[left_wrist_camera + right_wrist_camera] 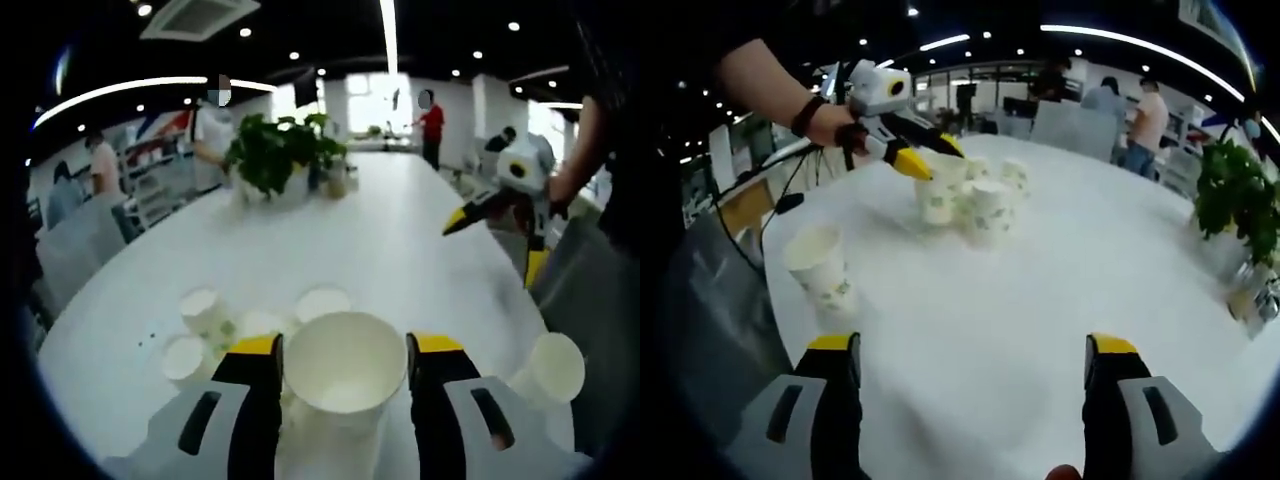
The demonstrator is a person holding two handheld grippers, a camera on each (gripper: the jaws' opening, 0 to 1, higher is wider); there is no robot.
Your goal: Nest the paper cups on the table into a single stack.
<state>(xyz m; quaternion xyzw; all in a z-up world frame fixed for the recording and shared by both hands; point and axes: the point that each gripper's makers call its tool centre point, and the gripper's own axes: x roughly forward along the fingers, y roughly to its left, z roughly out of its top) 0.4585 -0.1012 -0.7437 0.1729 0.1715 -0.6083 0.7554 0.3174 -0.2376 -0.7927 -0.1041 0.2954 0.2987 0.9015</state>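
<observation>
My left gripper point(345, 345) is shut on a white paper cup point(345, 372), whose open mouth faces the camera. In the right gripper view this gripper point(933, 158) hovers over a cluster of green-printed cups point(988, 212), holding the cup point(938, 200) at the cluster's left side. Behind the held cup, several more cups point(200, 308) stand upright on the white table point(400, 240). One cup point(552, 370) stands apart at the right, the same lone cup point(820, 262). My right gripper point(972, 345) is open above bare table with nothing between its fingers; it also appears as the right gripper point(495, 245), raised.
A potted plant point(275, 150) stands mid-table, seen as the plant point(1235, 200) at the right edge. A grey chair point(715, 300) sits by the table edge near the lone cup. People stand beyond the far end of the table.
</observation>
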